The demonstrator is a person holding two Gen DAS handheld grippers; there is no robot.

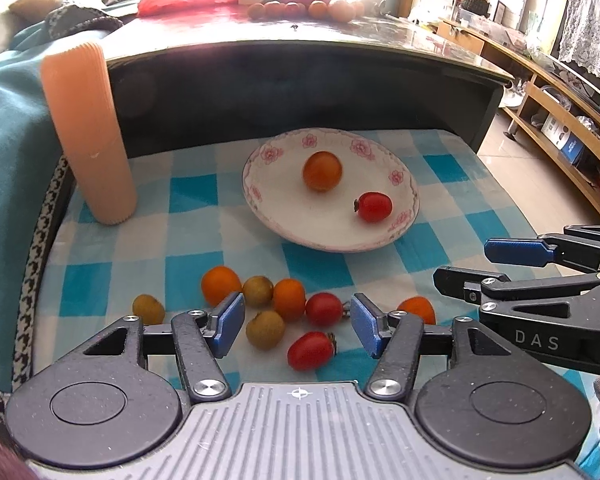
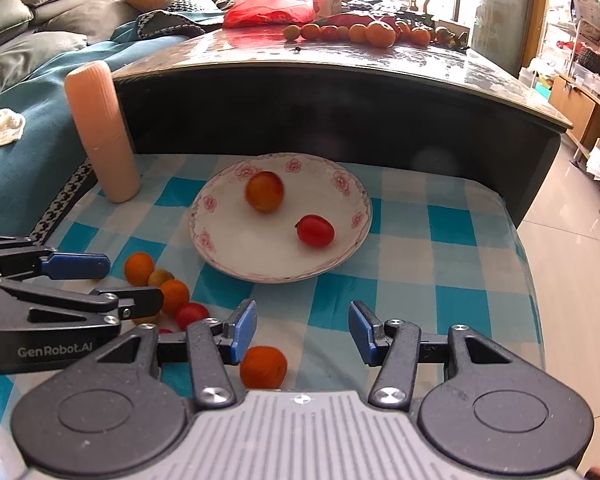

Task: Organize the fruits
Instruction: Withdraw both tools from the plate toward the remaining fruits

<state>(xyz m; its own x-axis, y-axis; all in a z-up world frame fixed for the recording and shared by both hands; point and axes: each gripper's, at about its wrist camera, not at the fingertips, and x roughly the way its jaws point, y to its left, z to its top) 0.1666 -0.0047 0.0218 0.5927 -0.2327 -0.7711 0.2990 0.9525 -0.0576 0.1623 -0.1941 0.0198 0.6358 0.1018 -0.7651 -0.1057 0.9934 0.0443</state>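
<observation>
- Left gripper (image 1: 296, 326): jaws apart, nothing clamped; loose fruits (image 1: 288, 300) on the checked cloth (image 1: 440, 208) lie between and just beyond the pads.
- Plate (image 1: 260, 160) ahead of both jaws, holding an orange fruit (image 1: 322, 171) and a red tomato (image 1: 375, 207).
- Right gripper (image 2: 302, 330): jaws apart, empty; one orange fruit (image 2: 263, 366) just below its left pad.

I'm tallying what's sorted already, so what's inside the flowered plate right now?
The flowered plate holds two fruits, apart: an orange one and a red cherry tomato. The cloth beneath the plate is hidden.
</observation>
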